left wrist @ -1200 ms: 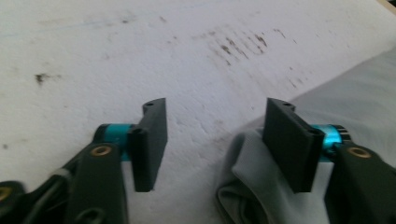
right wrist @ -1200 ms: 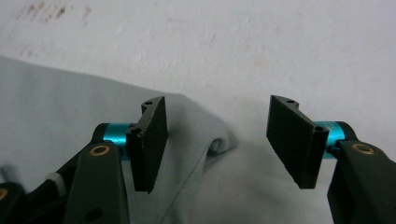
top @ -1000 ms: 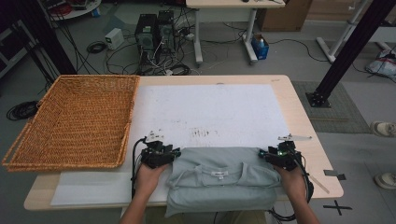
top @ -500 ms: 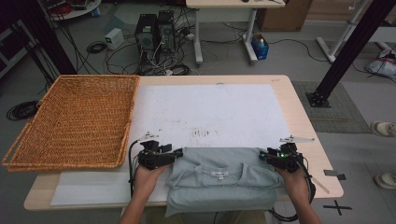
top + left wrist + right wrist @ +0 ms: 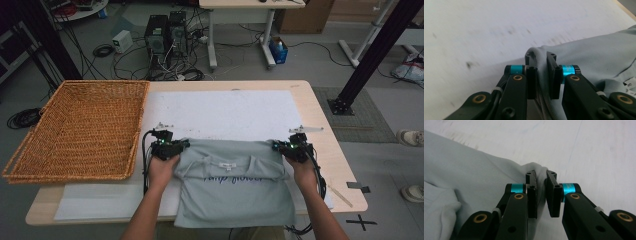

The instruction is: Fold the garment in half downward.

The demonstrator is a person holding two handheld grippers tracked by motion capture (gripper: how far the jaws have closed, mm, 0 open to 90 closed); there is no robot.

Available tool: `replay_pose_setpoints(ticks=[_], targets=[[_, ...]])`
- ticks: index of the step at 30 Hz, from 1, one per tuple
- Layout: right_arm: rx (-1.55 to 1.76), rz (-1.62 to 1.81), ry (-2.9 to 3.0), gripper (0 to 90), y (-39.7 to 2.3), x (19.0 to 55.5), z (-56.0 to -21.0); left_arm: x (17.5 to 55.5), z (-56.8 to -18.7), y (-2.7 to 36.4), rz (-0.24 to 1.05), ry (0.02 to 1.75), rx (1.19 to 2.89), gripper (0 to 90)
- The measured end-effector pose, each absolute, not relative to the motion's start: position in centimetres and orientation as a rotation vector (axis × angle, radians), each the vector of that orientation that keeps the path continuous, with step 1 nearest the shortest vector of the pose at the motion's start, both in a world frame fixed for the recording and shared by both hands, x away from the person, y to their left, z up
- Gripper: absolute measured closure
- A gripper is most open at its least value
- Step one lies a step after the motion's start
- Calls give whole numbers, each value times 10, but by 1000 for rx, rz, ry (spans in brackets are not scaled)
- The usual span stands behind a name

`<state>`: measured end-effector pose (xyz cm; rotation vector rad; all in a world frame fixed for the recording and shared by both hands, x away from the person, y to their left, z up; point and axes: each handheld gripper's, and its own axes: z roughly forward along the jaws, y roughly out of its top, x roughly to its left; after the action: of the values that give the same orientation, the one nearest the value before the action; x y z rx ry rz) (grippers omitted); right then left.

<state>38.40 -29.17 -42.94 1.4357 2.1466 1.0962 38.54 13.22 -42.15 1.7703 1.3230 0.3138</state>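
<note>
Clamping the shirt (image 5: 235,185), left tool (image 5: 176,148) and right tool (image 5: 284,148) have just closed; wicker basket (image 5: 75,130) beside them.

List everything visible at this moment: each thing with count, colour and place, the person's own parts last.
T-shirt: 1, pale grey-blue with dark lettering, near edge of the table, between the hands.
Wicker basket: 1, tan, left end of the table.
White sheet: 1, white with dark smudges, spread under the T-shirt.
Table: 1, light wood, centre.
Computer towers: 2, black, on the floor beyond the table, among cables.
Blue box: 1, blue, on the floor by a far desk leg.
Left tongs: 1, black with cyan rings, shut on the T-shirt's far left corner.
Right tongs: 1, black with cyan rings, shut on the far right corner.
Forearms: 2, entering from the bottom.
</note>
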Motion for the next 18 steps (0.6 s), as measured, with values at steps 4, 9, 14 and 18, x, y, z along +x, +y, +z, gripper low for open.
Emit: replay_pose_setpoints(ticks=[4, 9, 14, 18], targets=[[1425, 1085, 2145, 818, -282, 419, -431, 408, -425, 134, 335, 1354, 1763, 805], [1466, 1052, 2155, 513, -284, 424, -437, 399, -431, 130, 311, 1395, 1745, 572], [1340, 1060, 2209, 459, -292, 388, -431, 358, -433, 123, 356, 1332, 1785, 488], [1259, 1089, 2247, 458, -299, 351, -432, 327, -440, 120, 358, 1306, 1834, 487]])
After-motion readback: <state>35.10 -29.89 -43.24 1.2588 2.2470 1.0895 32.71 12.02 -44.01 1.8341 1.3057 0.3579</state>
